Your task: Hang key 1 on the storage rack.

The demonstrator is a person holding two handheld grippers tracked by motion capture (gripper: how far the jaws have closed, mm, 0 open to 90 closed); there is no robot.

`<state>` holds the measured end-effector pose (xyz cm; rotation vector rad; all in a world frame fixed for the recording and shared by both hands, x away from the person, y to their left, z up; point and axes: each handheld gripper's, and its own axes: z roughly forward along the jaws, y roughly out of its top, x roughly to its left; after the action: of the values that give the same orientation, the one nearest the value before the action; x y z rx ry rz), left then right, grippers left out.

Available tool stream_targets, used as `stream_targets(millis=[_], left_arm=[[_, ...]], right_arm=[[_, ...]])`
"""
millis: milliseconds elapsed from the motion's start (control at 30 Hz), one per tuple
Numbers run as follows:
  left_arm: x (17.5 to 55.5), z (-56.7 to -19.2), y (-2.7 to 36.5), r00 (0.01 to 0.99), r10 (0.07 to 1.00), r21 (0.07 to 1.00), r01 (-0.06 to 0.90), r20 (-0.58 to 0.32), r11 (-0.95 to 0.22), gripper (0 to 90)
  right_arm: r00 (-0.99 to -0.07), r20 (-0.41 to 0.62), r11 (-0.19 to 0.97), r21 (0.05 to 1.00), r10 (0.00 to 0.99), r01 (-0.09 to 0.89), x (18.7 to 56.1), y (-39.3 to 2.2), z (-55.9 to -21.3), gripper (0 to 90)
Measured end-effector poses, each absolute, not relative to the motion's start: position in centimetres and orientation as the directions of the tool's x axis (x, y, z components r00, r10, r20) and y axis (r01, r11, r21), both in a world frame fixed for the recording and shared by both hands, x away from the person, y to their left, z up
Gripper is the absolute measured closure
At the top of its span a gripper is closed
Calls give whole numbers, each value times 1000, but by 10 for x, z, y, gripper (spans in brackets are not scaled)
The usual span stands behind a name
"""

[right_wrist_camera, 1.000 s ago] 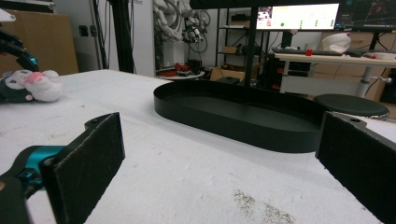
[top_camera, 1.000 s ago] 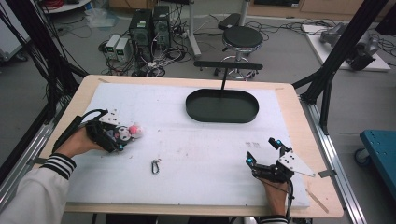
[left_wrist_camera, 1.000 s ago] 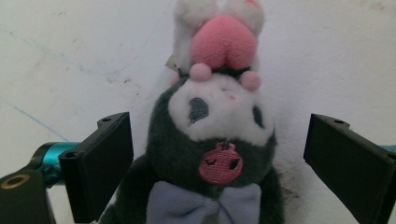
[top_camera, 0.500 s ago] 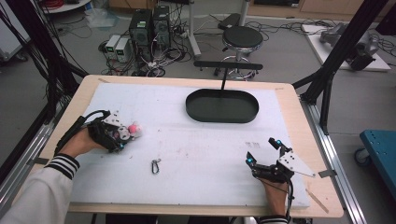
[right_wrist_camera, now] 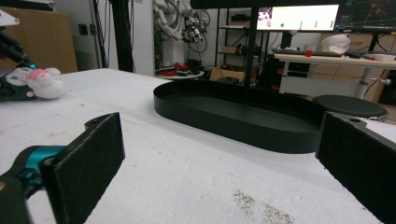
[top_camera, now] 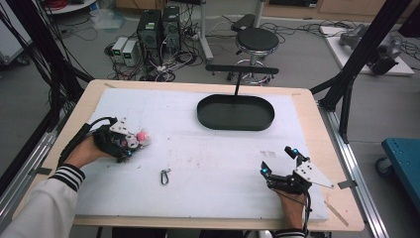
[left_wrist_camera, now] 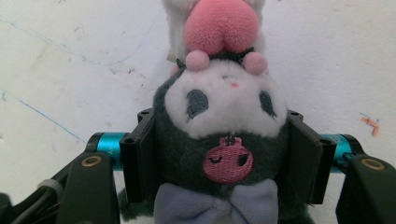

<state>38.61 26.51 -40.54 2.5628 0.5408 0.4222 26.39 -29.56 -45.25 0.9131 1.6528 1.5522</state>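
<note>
Over at the left edge of the tabletop (top_camera: 208,104), a hand in a striped cuff holds the left gripper (top_camera: 130,144) low on the white sheet. A plush toy (left_wrist_camera: 222,135) sits between its jaws — dark grey body, white face, pink pompoms, a lilac bow at the neck. The jaws have just been closing, and in the left gripper view both pads press the toy's sides, so it is gripped. From above, the toy's pink and white end pokes out past the gripper toward the middle of the sheet.

A little to the right and nearer the person lies a small metal clip (top_camera: 165,176), alone on the sheet, apart from both grippers.

Farther back, right of centre, stands an oval black tray (top_camera: 236,124) with a low wall. A dark post rises just behind it.

At the right, near the front edge, the other hand rests the right gripper (top_camera: 279,161) on the sheet — its jaws stand wide apart with nothing between them. Its own view looks between the two pads at the tray, with the toy far off at the left.
</note>
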Motion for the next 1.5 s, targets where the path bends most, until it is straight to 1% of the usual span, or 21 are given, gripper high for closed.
stream_targets(millis=[133, 233, 267, 433, 567, 667, 833, 900, 933, 967, 1100, 1167, 1200, 1233, 1267, 1500], left_arm=[[385, -403, 266, 873, 450, 528, 296, 188, -796, 363], [384, -400, 266, 870, 461, 550, 302, 174, -779, 362], [383, -399, 266, 870, 465, 560, 305, 166, -770, 367], [380, -394, 265, 877, 456, 593, 289, 150, -751, 372], [378, -391, 263, 885, 446, 626, 273, 135, -730, 372], [377, -387, 261, 888, 439, 639, 260, 136, -724, 372], [373, -379, 253, 892, 437, 697, 242, 113, -674, 373], [372, -375, 250, 901, 422, 717, 227, 103, -659, 374], [371, -373, 247, 902, 421, 722, 227, 98, -654, 375], [371, -371, 245, 905, 414, 724, 219, 99, -654, 375], [369, -365, 237, 915, 393, 751, 194, 94, -631, 375], [367, -363, 233, 920, 381, 758, 182, 94, -626, 375], [366, -362, 231, 922, 376, 763, 178, 91, -622, 375], [366, -361, 229, 925, 368, 769, 169, 92, -617, 375], [365, -360, 227, 928, 362, 772, 162, 93, -614, 375], [360, -355, 214, 944, 319, 792, 128, 88, -597, 375]], right_arm=[[-521, -23, 47, 998, 853, 33, 264, -295, -453, 5], [-520, -13, 38, 999, 854, 37, 265, -296, -453, 5], [-520, 4, 21, 999, 854, 41, 265, -297, -453, 5], [-531, -5, 29, 999, 847, 38, 265, -297, -452, 5], [-536, 8, 28, 998, 844, 59, 267, -298, -451, 5], [-553, 8, 32, 998, 833, 61, 267, -299, -445, 5], [-599, -2, 45, 997, 801, 57, 270, -298, -426, 5], [-623, -7, 51, 997, 782, 53, 272, -297, -417, 5], [-654, -5, 55, 997, 757, 56, 274, -295, -408, 6], [-654, -5, 55, 997, 757, 56, 274, -295, -408, 6], [-720, -61, 123, 992, 692, 33, 278, -286, -383, 5], [-732, -64, 130, 991, 678, 34, 279, -284, -379, 5], [-752, -68, 143, 989, 655, 34, 281, -279, -370, 5], [-752, -68, 143, 989, 655, 34, 281, -279, -370, 5], [-765, -79, 153, 988, 640, 26, 283, -277, -366, 6], [-844, -83, 223, 974, 529, 43, 295, -261, -342, 6]])
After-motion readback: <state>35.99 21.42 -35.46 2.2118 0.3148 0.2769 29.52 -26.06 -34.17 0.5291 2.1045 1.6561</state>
